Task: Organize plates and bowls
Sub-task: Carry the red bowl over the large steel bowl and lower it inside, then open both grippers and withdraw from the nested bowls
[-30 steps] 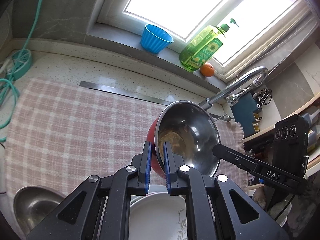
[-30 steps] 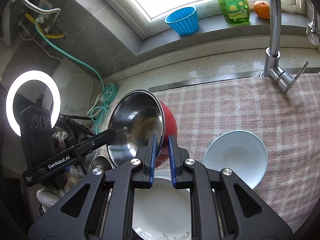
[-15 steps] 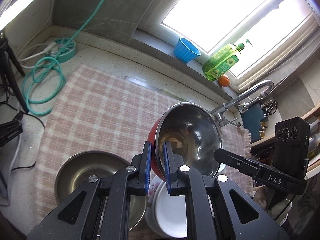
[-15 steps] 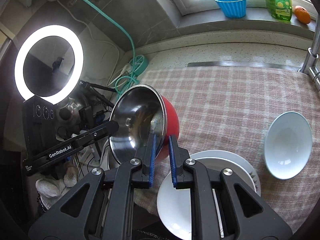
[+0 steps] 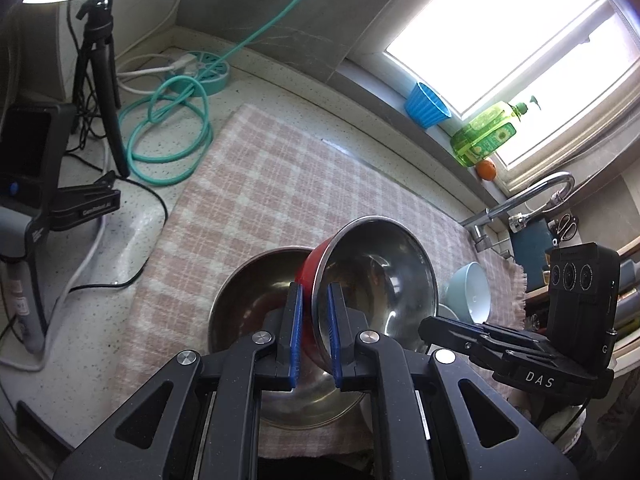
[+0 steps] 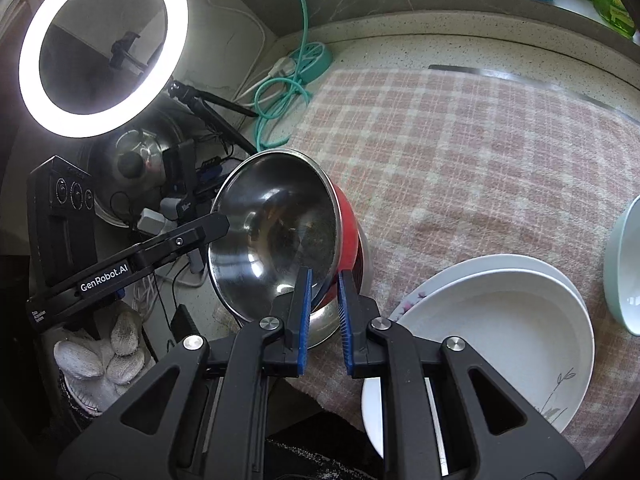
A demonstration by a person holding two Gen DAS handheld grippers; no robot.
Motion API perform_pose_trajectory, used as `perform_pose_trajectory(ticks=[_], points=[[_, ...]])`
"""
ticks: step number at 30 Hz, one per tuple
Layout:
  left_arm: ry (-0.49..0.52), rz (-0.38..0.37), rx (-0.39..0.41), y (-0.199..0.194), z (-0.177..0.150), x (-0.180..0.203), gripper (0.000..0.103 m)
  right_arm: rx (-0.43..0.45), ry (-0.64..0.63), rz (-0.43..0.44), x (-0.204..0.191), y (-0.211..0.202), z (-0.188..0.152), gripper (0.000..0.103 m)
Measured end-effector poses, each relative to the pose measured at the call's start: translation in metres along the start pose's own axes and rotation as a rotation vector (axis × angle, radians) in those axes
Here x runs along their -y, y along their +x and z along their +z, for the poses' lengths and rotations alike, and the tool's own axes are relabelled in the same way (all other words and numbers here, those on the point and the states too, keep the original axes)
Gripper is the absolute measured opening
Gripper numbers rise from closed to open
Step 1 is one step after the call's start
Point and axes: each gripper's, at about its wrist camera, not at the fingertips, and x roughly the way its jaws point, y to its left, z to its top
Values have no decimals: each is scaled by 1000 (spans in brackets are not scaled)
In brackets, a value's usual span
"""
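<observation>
Red bowl (image 5: 374, 280), steel-lined, empty, tilted over steel bowl (image 5: 256, 292) on checked cloth (image 5: 280, 184). Left gripper (image 5: 313, 336) and right gripper (image 6: 323, 316) both clenched on its rim.

The left hand-held gripper (image 5: 313, 302) is pointed steeply downward, its blue pads clamped nearly together on a thin rim. The right hand-held gripper (image 6: 322, 288) is angled likewise and clamped opposite.
</observation>
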Motion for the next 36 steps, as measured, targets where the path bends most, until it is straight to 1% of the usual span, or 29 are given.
perform_pose_trajectory(ticks=[5,9,23,36], points=[[-14,24,-19,2,-8,-11,10,-42,4,-10,-3,19,-6,13],[-13,40,-25,3,-12,-16,10,-59,1,-16,-6,29,-9,13],[1,81,-61,12,-20,-26,10,-88,-6,-46,-10,46,-8,15],[21,109,-90,24,-21,-24,10,-95,-29,-94,-9,54,-3,16]])
